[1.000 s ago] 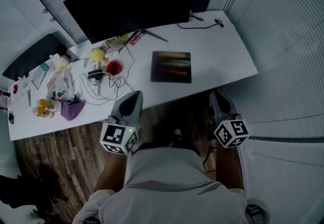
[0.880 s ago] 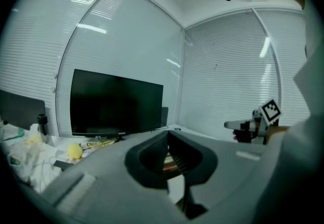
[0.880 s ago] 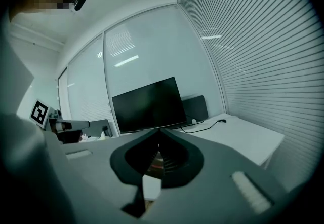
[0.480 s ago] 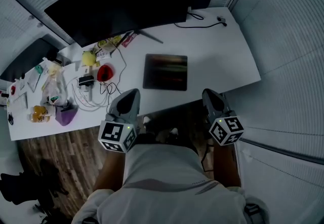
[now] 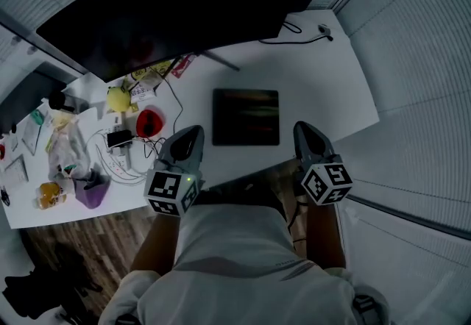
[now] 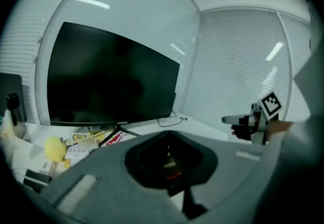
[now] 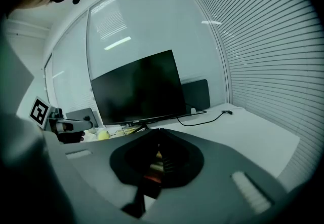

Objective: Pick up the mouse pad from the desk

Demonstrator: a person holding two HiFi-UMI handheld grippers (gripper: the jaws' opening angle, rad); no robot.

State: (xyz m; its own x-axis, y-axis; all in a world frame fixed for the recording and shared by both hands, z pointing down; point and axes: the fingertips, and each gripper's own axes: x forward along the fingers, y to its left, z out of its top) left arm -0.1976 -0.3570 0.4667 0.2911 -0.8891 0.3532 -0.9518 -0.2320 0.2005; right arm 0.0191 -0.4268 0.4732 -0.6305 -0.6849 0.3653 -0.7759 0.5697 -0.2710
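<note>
Approach step, nothing gripped yet: left claw and right claw hover clenched and empty over the worktop's near edge, mouse pad flat between them toward 12 o'clock; next move likely calls for releasing one claw onto a pad edge.

Desk left end cut off, mouse pad pattern blurred
</note>
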